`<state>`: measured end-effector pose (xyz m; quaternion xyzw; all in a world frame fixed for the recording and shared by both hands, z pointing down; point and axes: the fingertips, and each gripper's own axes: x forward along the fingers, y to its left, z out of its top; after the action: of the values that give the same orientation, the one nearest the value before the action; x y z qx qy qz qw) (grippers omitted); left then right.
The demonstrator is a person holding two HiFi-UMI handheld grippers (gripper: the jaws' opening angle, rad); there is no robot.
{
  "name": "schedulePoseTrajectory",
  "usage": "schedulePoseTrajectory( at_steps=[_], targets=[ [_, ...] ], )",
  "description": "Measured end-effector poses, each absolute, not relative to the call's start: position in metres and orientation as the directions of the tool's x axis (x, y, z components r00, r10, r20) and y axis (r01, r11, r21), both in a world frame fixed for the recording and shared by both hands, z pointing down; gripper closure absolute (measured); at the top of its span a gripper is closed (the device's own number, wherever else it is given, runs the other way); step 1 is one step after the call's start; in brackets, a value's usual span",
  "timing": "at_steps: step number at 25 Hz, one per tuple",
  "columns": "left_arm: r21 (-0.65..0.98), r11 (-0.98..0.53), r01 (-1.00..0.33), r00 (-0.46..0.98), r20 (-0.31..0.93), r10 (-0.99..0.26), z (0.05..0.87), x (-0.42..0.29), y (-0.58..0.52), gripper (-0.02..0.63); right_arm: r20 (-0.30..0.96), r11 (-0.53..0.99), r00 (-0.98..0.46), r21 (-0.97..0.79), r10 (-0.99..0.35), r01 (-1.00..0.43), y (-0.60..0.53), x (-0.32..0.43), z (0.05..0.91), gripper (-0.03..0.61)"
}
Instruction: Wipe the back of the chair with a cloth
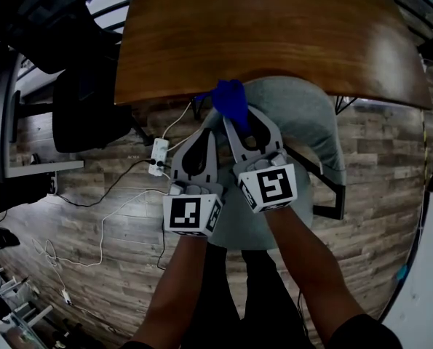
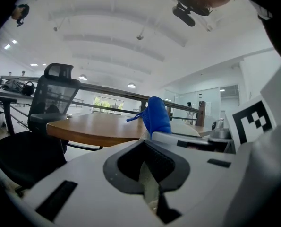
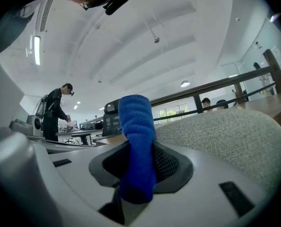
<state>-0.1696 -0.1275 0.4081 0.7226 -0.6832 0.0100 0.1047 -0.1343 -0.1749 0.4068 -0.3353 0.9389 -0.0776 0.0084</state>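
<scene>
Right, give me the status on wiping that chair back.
Done: the blue cloth is picked up, clamped in the right gripper. In hand: that gripper holds it at the top edge of the grey chair back, by the wooden table; the left gripper is shut and empty. Left: the wiping itself; no wiped area is discernible.

Left gripper (image 2: 146,144) jaws together, nothing between. Blue cloth (image 2: 157,117) sticks up from right gripper (image 2: 165,135) alongside. Wooden table (image 2: 95,126) behind; black office chair (image 2: 48,103) left.

One left hand-held gripper (image 1: 204,134), one right hand-held gripper (image 1: 235,119); one blue cloth (image 1: 229,99); one grey chair (image 1: 307,122); one wooden surface (image 1: 260,35); one black office chair (image 1: 85,104).
</scene>
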Motion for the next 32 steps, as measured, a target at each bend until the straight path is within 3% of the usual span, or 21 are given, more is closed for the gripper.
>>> schedulePoseTrajectory(
  at_steps=[32],
  targets=[
    [0.107,-0.148,-0.983,0.164,0.154,-0.974,0.409,-0.099,-0.168,0.612,0.049,0.668,-0.683,-0.168,-0.728,-0.725,-0.217,-0.06,0.408,0.456]
  ],
)
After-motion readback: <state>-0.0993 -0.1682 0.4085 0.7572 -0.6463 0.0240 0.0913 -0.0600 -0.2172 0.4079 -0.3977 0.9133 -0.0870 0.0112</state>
